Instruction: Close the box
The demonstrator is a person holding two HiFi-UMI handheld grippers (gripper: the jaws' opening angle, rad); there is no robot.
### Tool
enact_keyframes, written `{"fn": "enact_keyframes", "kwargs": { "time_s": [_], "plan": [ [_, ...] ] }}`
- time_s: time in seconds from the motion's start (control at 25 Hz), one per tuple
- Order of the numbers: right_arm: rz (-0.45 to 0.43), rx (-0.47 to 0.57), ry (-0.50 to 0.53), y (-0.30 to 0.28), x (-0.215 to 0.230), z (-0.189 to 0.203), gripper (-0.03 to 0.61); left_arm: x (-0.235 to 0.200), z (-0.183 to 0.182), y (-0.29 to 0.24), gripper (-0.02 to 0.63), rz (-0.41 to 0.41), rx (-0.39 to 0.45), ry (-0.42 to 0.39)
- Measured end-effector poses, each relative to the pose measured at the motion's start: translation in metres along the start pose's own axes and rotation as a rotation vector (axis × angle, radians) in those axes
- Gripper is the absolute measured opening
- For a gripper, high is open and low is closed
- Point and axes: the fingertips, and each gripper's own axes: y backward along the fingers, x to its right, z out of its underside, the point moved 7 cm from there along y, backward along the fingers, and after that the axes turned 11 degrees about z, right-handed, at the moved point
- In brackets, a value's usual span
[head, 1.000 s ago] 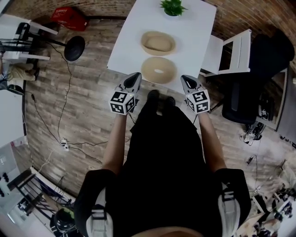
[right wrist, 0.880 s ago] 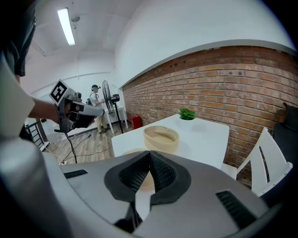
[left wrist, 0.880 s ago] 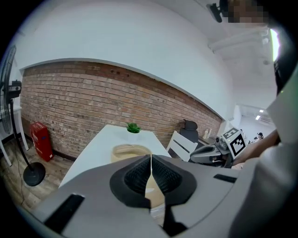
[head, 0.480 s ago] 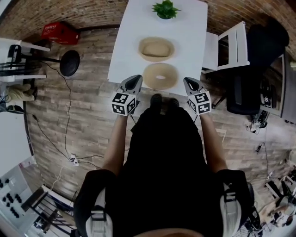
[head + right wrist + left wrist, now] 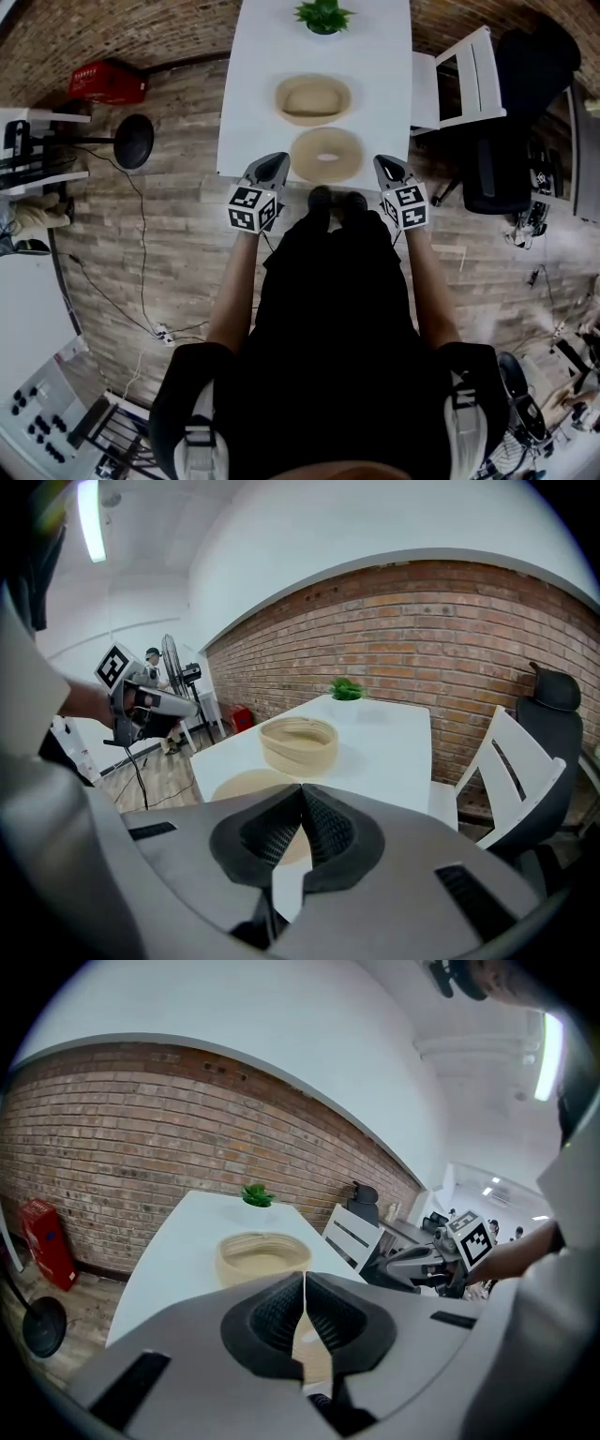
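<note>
A round tan box [image 5: 313,97] stands open on the white table [image 5: 262,56]. Its flat round lid [image 5: 326,155] lies just in front of it, near the table's front edge. My left gripper [image 5: 272,165] hovers at the lid's left side and my right gripper [image 5: 385,169] at its right, both shut with nothing between the jaws. In the left gripper view the box [image 5: 262,1255] sits beyond the shut left gripper [image 5: 304,1321]. In the right gripper view the box [image 5: 298,742] and the lid [image 5: 246,785] lie ahead of the shut right gripper [image 5: 301,836].
A small green plant [image 5: 322,14] stands at the table's far end. A white chair [image 5: 453,75] and a black office chair [image 5: 511,169] are to the right. A fan base [image 5: 133,141], a red box [image 5: 105,82] and cables lie on the wooden floor at left.
Both grippers have sunk a little and tilted down toward the table's front edge. The box and lid look nearer in both gripper views. The jaws stayed shut.
</note>
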Motion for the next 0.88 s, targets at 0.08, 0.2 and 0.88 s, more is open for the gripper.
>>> {"fn": "enact_keyframes", "kwargs": {
  "time_s": [0.08,0.2,0.88],
  "plan": [
    [0.009,-0.007,-0.008,-0.003,0.000,0.001,-0.002,-0.004,0.002,-0.003,0.025,0.012,-0.007,0.003],
    [0.018,-0.014,-0.017,-0.007,-0.001,0.003,-0.002,-0.011,0.006,-0.008,0.025,0.026,-0.021,0.006],
    [-0.005,-0.017,-0.038,-0.017,-0.013,0.009,0.002,-0.023,0.027,-0.010,0.026,0.060,-0.050,0.040]
  ]
}}
